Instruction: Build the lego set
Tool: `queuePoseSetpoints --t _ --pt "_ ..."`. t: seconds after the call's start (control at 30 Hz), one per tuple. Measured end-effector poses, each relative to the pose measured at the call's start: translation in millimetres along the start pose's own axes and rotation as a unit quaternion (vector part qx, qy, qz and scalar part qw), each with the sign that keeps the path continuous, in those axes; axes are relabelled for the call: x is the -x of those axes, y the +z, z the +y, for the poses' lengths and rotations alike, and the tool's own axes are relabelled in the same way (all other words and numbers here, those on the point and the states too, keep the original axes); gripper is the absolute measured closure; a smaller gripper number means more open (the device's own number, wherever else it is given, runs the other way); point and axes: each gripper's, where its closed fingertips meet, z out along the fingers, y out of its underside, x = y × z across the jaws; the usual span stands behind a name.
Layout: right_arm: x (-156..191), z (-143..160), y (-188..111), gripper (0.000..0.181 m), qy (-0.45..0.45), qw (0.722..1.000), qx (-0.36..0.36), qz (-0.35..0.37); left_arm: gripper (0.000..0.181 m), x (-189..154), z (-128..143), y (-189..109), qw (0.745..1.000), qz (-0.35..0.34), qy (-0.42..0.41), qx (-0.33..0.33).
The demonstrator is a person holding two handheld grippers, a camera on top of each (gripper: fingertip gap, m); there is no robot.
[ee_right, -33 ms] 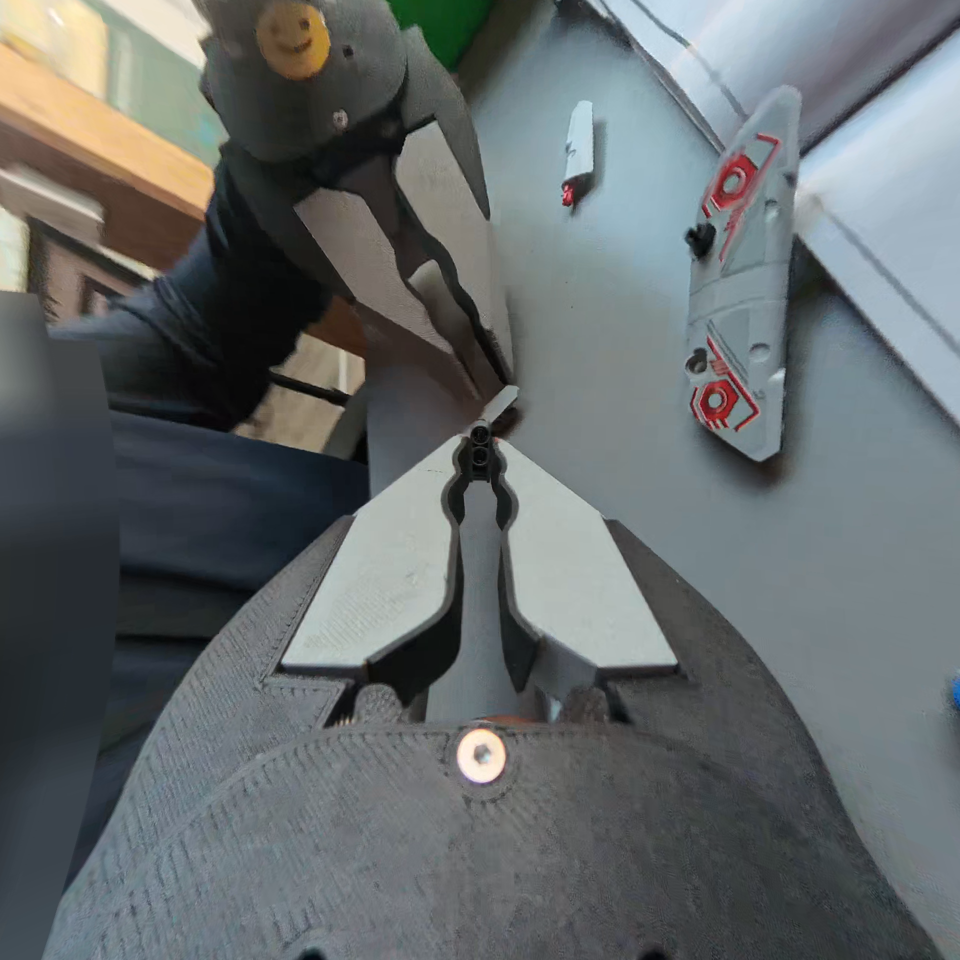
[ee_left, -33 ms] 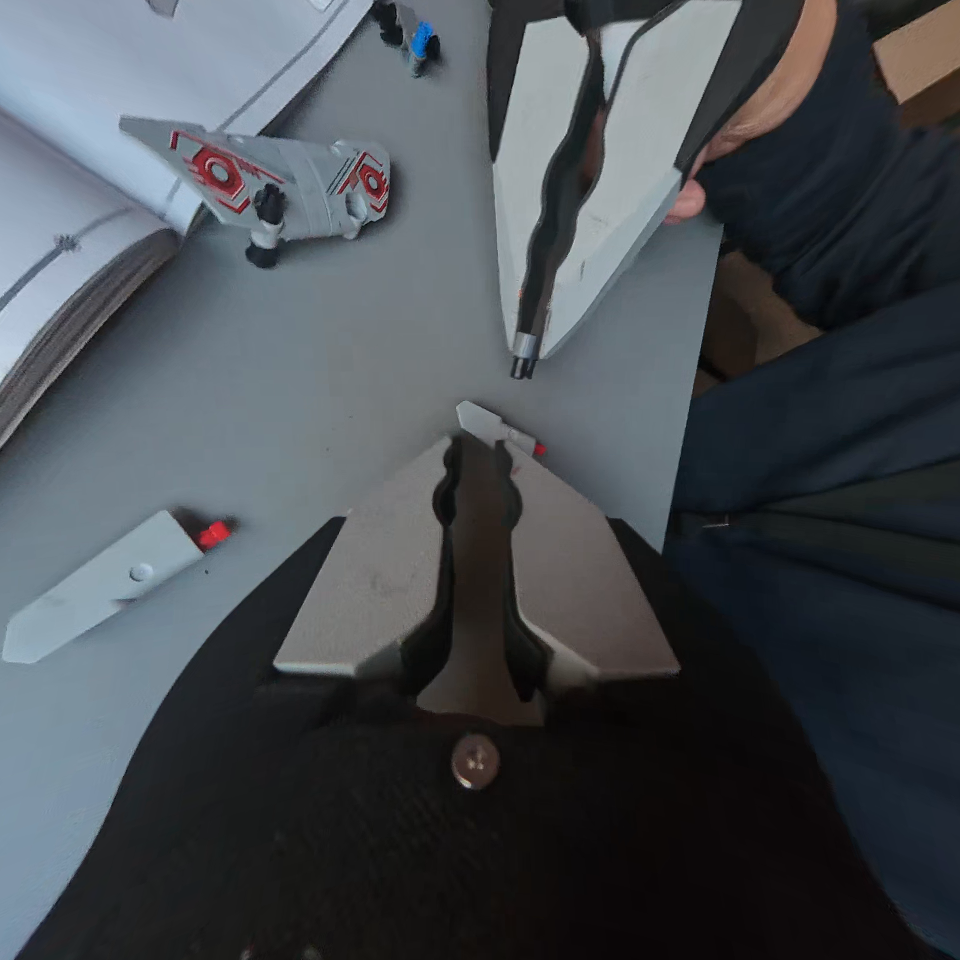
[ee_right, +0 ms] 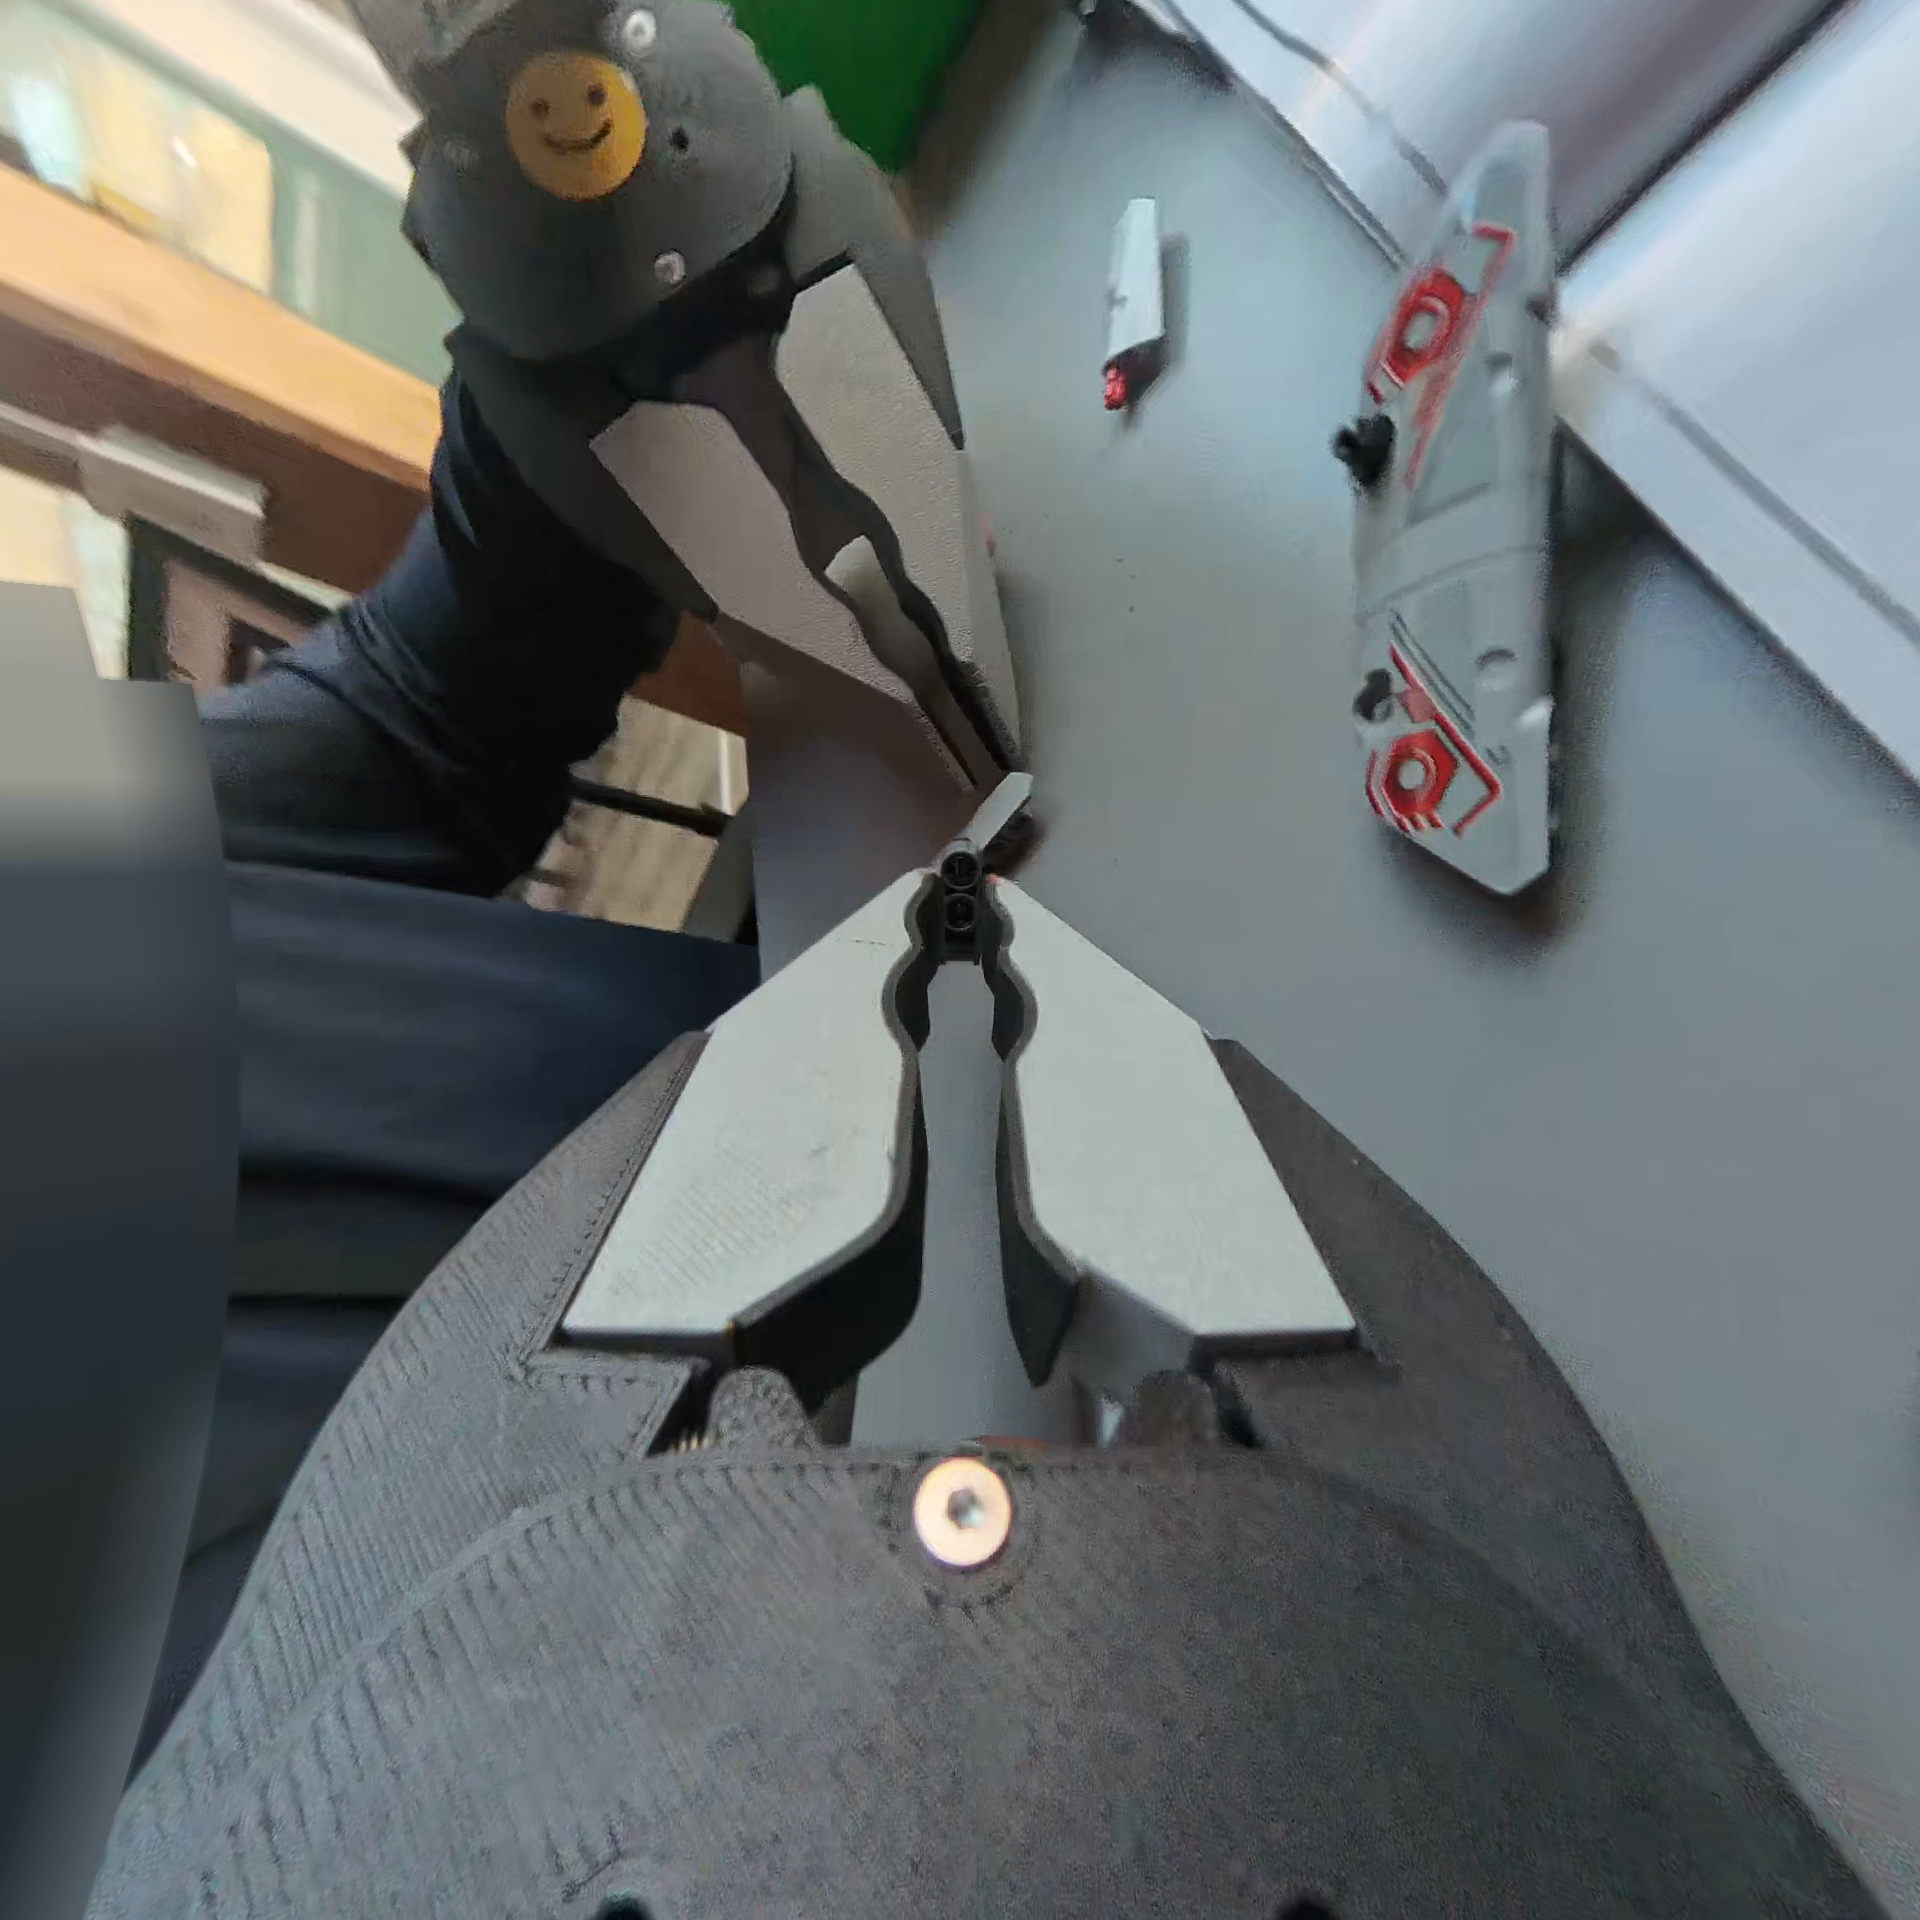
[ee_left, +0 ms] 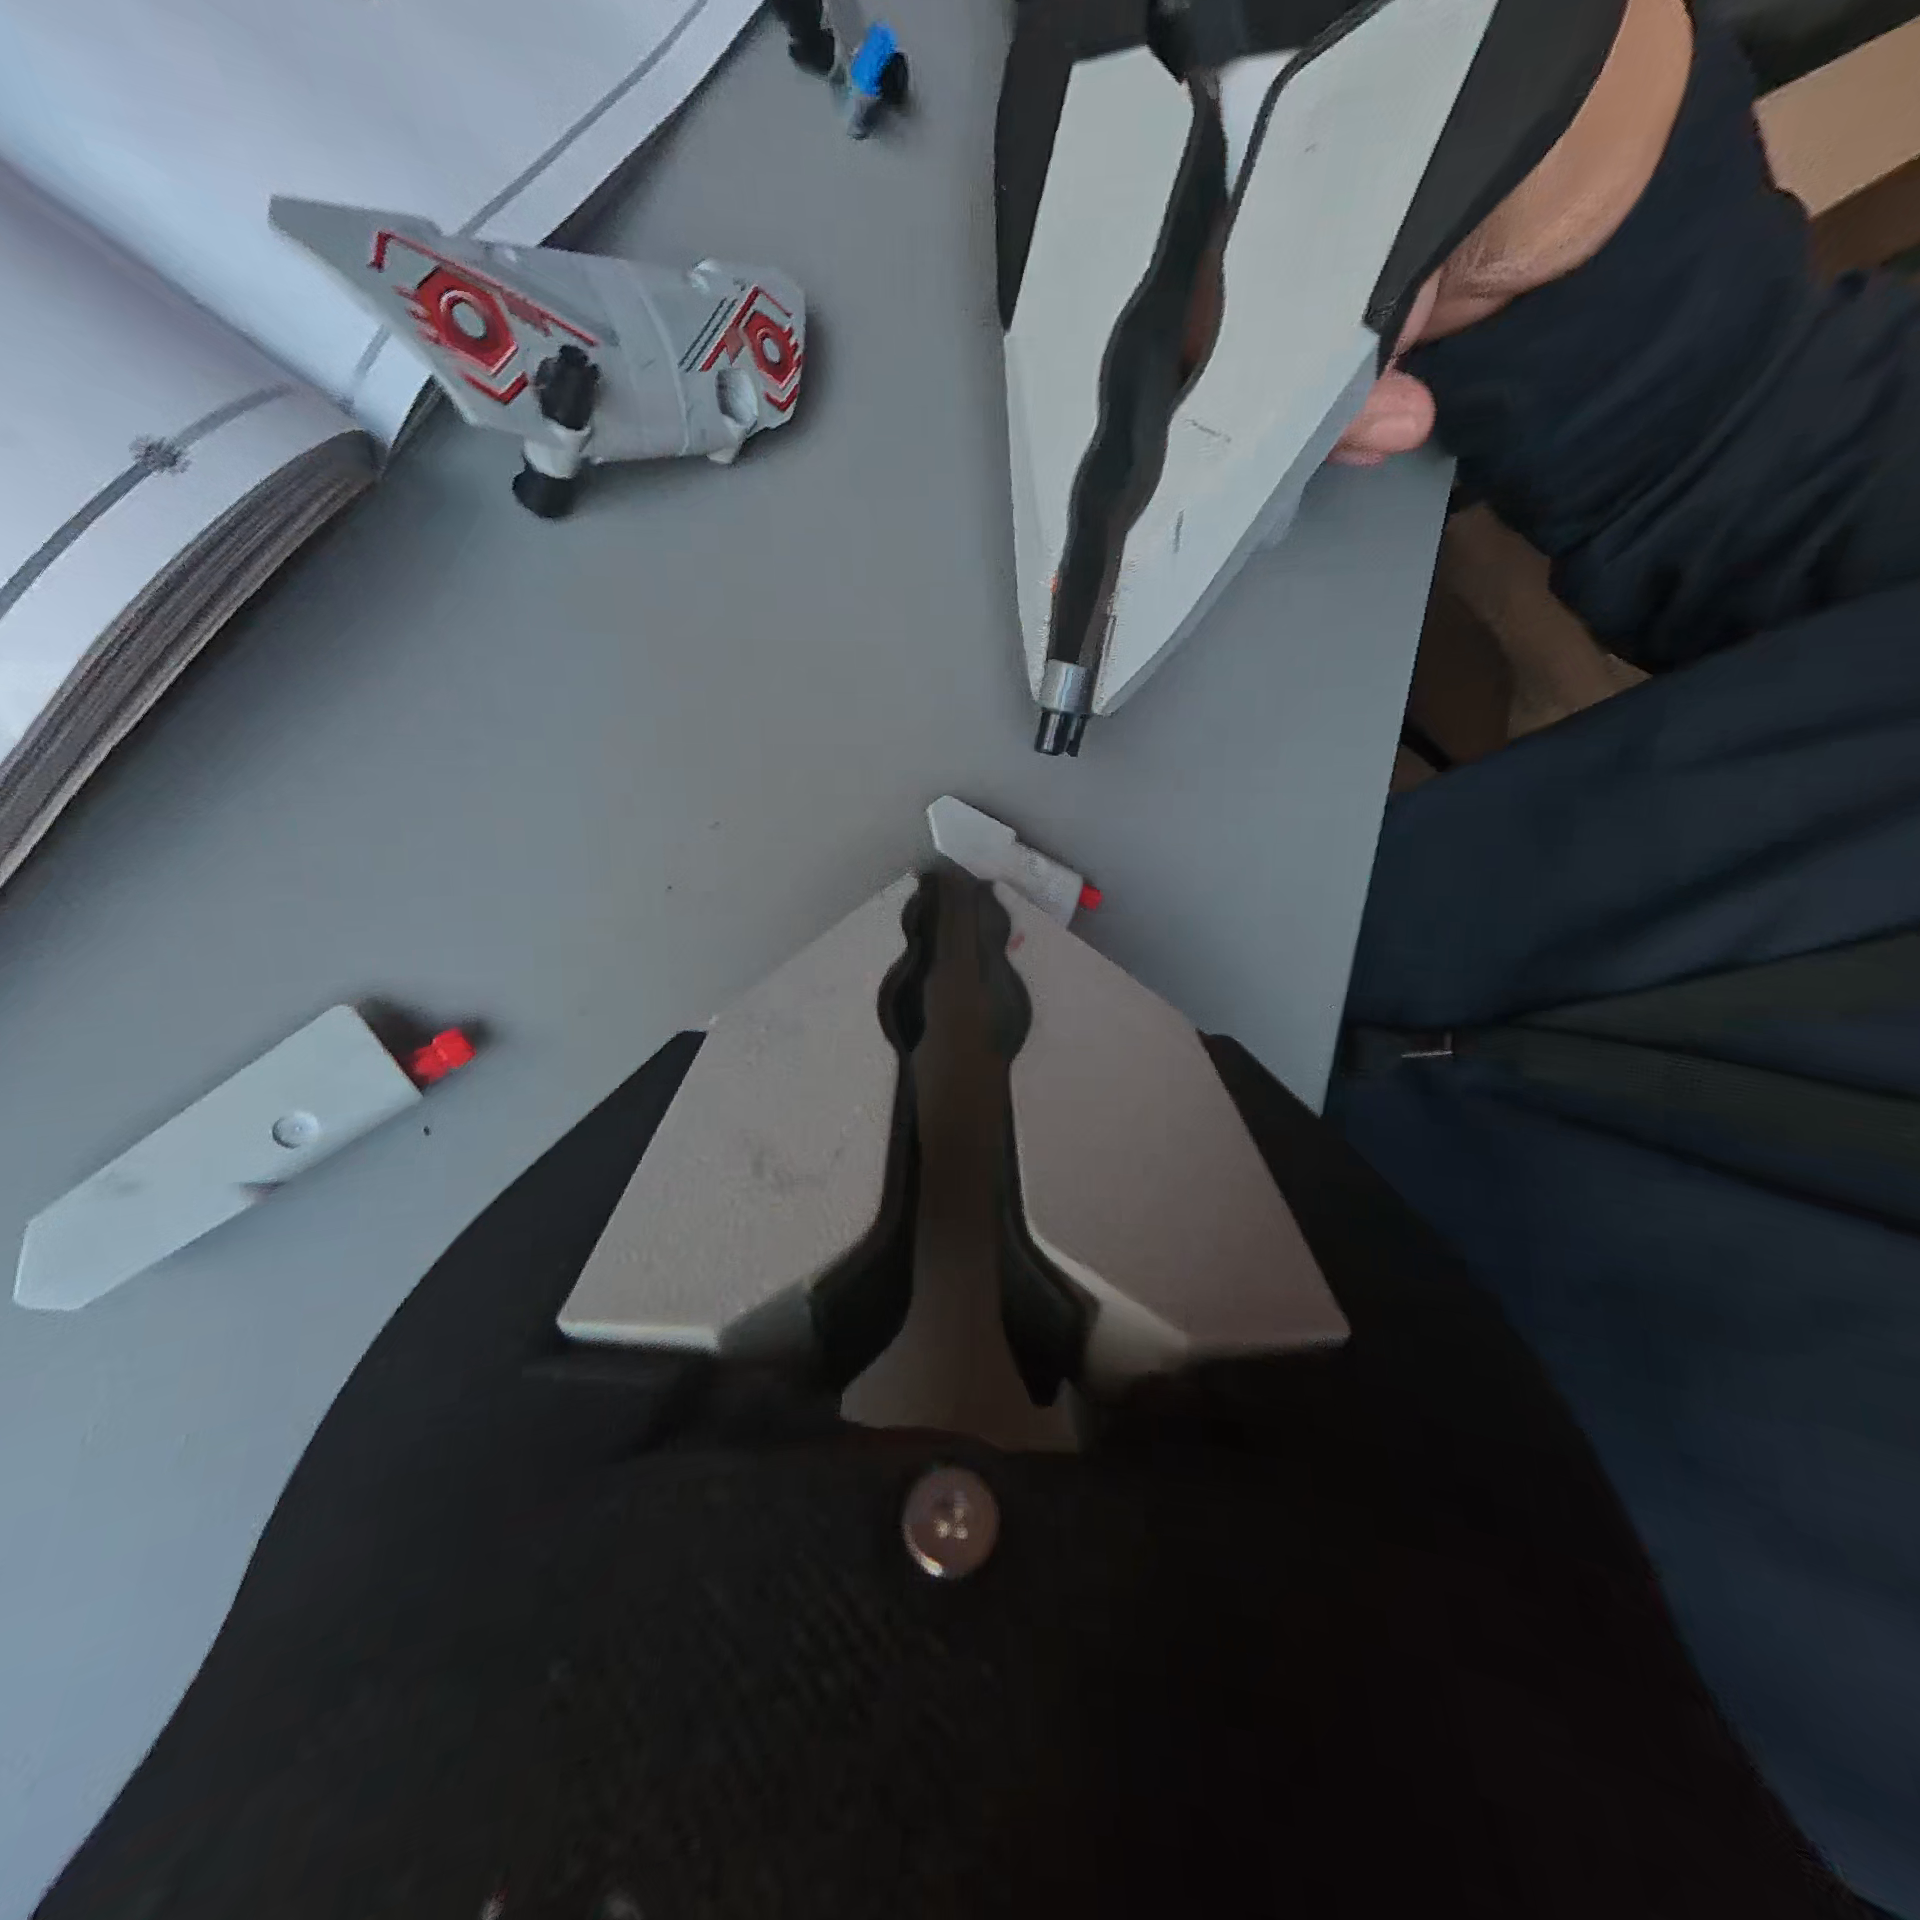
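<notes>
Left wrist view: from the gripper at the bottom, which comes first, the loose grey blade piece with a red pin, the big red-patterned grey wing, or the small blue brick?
1. Loose grey blade piece with a red pin: nearest the left gripper, lower left.
2. Big red-patterned grey wing: upper left, by the open booklet.
3. Small blue brick: farthest, top edge.

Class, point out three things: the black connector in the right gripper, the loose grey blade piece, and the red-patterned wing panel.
black connector (ee_right: 958,902), right wrist view, its twin-holed end.
grey blade piece (ee_left: 208,1158), left wrist view, flat middle.
red-patterned wing panel (ee_left: 623,343), left wrist view, grey centre.
</notes>
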Motion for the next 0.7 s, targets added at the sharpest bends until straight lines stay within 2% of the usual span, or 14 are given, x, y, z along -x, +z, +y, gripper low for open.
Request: queuePoseSetpoints --t 0.1,0.2,0.7 --pt "-9 6 4 0.177 0.051 0.999 0.003 0.007 0.179 -6 2 3 0.999 0.032 -0.036 0.006" --pt "-12 7 6 0.177 0.039 0.999 0.000 0.033 0.181 -11 4 9 0.997 0.053 -0.052 0.018" --pt "-7 4 6 0.177 0.029 0.999 -0.013 0.024 0.176 -19 -1 14 0.995 0.074 -0.066 -0.016"
